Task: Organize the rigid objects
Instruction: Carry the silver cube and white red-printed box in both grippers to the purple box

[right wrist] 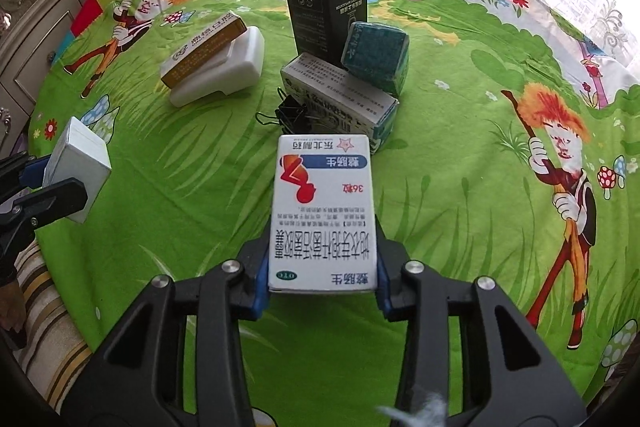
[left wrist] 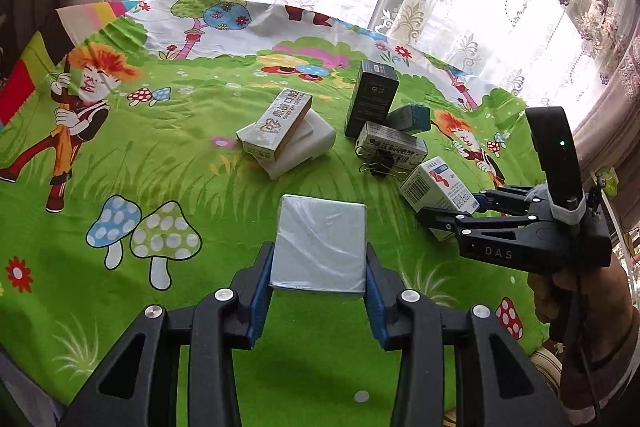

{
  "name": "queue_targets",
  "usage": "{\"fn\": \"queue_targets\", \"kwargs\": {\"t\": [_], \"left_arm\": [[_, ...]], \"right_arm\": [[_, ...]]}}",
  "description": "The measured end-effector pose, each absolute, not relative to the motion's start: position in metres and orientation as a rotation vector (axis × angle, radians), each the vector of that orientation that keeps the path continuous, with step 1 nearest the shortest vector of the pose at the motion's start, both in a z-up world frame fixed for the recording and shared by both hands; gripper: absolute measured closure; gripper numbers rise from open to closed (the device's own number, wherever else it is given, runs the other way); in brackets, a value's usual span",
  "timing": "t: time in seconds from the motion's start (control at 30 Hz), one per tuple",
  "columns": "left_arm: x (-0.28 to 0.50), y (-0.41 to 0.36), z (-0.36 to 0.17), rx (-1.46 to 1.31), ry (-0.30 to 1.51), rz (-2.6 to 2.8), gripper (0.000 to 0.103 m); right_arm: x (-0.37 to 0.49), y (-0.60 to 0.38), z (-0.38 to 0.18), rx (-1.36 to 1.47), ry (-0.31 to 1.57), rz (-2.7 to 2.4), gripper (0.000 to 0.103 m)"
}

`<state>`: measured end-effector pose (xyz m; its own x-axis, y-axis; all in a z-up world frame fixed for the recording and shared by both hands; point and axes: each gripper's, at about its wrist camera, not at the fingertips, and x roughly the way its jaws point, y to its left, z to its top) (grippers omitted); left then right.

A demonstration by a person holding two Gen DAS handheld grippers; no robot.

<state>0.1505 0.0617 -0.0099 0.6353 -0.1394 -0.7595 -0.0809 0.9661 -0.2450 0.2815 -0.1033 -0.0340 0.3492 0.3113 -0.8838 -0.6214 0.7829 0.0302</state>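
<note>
We grip 2 boxes above the table [left wrist: 120, 147]: left gripper [left wrist: 318, 291] jaws clamp the silver box [left wrist: 320, 247], right gripper [right wrist: 322, 287] jaws clamp the medicine box [right wrist: 324, 211], apparently for sorting away from the clutter.

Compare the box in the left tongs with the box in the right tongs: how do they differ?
The silver box is plain and shiny; the medicine box is white with printed text and a red figure. The silver box looks squarish, the medicine box longer. Both are rigid boxes clamped between blue pads.

Binder clips [right wrist: 290, 113] partly hidden behind medicine box [right wrist: 323, 211].
</note>
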Motion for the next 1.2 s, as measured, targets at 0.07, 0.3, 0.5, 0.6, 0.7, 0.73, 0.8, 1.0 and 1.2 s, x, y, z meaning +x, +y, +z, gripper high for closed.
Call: {"fn": "queue_targets", "kwargs": {"t": [0.07,0.3,0.5,0.6,0.7,0.73,0.8,1.0,1.2], "left_arm": [[0.146,0.067,-0.009,-0.285,0.88,-0.028,0.061],[0.125,0.086,-0.003,-0.353,0.847,-0.012,0.061],[0.1,0.115,-0.001,-0.451,0.816,0.021,0.061],[0.088,0.129,0.0,-0.493,0.802,0.039,0.061],[0.074,0.142,0.002,-0.518,0.781,0.058,0.061],[0.068,0.146,0.003,-0.524,0.773,0.066,0.061],[0.057,0.156,0.003,-0.544,0.763,0.088,0.061],[0.019,0.19,-0.006,-0.613,0.754,0.16,0.061],[-0.025,0.223,-0.018,-0.674,0.738,0.241,0.061]], "right_arm": [[0.279,-0.105,-0.028,-0.332,1.046,0.608,0.058],[0.259,-0.089,0.006,-0.321,0.992,0.623,0.058],[0.226,-0.05,0.023,-0.33,0.966,0.699,0.058],[0.206,-0.027,0.026,-0.338,0.961,0.747,0.058],[0.186,-0.005,0.03,-0.349,0.952,0.791,0.058],[0.181,0.001,0.031,-0.347,0.951,0.802,0.058],[0.171,0.012,0.034,-0.34,0.95,0.82,0.058],[0.131,0.051,0.039,-0.37,0.94,0.901,0.058],[0.084,0.093,0.037,-0.397,0.962,1.015,0.058]]}}
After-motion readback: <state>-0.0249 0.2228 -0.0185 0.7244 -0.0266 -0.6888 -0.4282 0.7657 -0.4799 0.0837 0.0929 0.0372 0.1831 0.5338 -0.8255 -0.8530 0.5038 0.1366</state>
